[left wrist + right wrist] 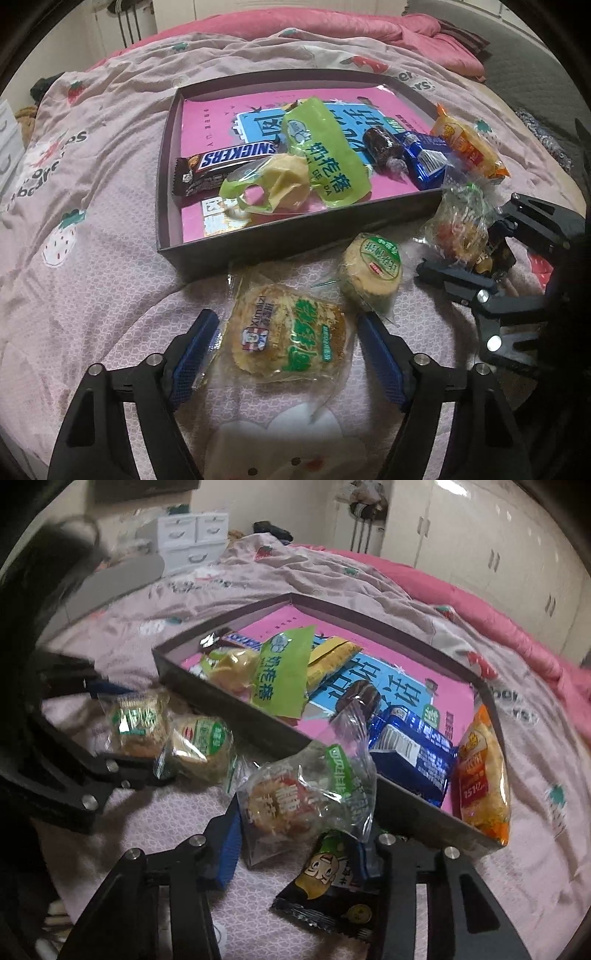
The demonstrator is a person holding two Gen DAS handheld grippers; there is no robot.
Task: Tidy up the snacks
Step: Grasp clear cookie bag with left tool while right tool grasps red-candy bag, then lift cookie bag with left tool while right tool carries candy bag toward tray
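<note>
A dark shallow box (295,240) with a pink liner lies on the bed and holds several snacks, among them a Snickers bar (225,162) and a green packet (325,158). My left gripper (286,347) is open around a clear-wrapped round cake (286,332) on the blanket before the box. A second wrapped cake (373,271) lies beside it. My right gripper (301,840) is shut on a clear pastry packet (306,794), lifted just before the box wall (406,805). A black snack packet (328,890) lies under it.
An orange packet (484,768) leans over the box's right corner. A pink strawberry-print blanket (92,277) covers the bed. A red quilt (332,26) lies at the far side. White drawers (192,539) and wardrobes (480,546) stand beyond.
</note>
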